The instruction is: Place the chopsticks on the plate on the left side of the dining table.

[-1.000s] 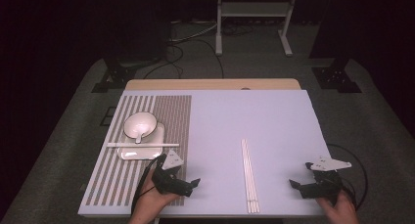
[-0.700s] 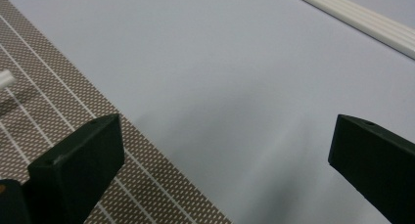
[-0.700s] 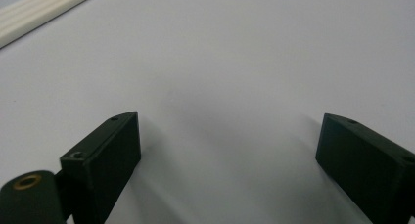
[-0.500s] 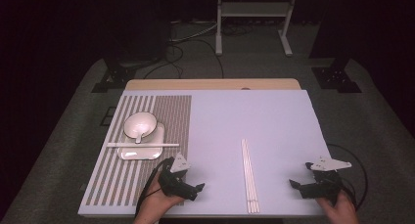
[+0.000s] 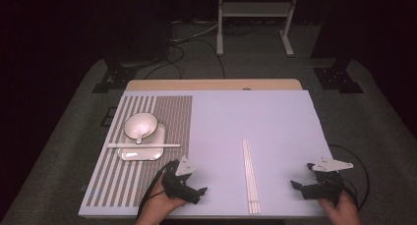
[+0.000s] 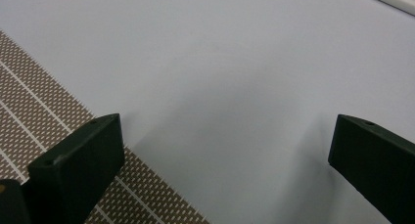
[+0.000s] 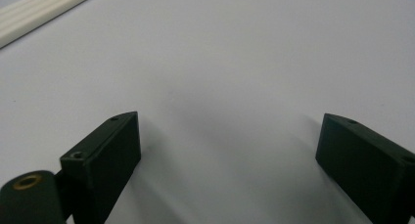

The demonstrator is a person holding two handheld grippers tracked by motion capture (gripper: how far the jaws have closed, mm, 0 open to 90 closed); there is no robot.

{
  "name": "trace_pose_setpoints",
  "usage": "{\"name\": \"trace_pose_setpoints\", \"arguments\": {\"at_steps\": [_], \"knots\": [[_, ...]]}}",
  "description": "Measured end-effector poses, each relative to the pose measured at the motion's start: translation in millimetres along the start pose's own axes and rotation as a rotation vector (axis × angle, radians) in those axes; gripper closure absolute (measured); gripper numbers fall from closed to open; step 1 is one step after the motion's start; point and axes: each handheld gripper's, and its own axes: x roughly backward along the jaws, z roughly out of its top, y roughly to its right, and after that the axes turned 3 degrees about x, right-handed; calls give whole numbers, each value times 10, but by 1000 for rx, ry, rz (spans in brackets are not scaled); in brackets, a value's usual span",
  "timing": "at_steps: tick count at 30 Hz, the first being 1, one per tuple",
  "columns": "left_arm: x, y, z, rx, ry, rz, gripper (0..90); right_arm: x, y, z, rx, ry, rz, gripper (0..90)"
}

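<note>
High view first: a pale lilac-grey table (image 5: 255, 126) with a strip of wood showing along its far edge stands on grey carpet (image 5: 373, 117) in a dark room. Beyond the table, cables (image 5: 194, 36) trail across the floor and the feet of a white metal stand (image 5: 253, 18) and black stands show in the gloom. On the table's left part lies a brown-and-white striped mat (image 5: 172, 122). On the mat sits a white square plate (image 5: 142, 146) with a white bowl (image 5: 140, 124) on its far end and a single white chopstick (image 5: 142, 146) laid across it.

A bundle of white chopsticks (image 5: 250, 176) lies lengthwise on the bare surface near the front edge, between the two hands and touched by neither. The left gripper (image 5: 192, 191), held at the mat's right edge, points right toward the bundle. Its jaws stand wide apart over bare table with nothing between them, as the left gripper view shows. The right gripper (image 5: 296, 185), near the front right corner, points left. Its jaws are likewise spread wide and empty in the right gripper view, with the chopsticks at that view's upper left corner.
</note>
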Motion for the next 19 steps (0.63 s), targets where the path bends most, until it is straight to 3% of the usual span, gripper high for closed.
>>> {"name": "trace_pose_setpoints", "arguments": {"at_steps": [7,19], "knots": [[-9,21,-5,-21,-6,17,0,0,0,0,0,0,0,79],[-9,23,-9,-24,-4,20,0,0,-1,-1,-1,1,0,80]]}}
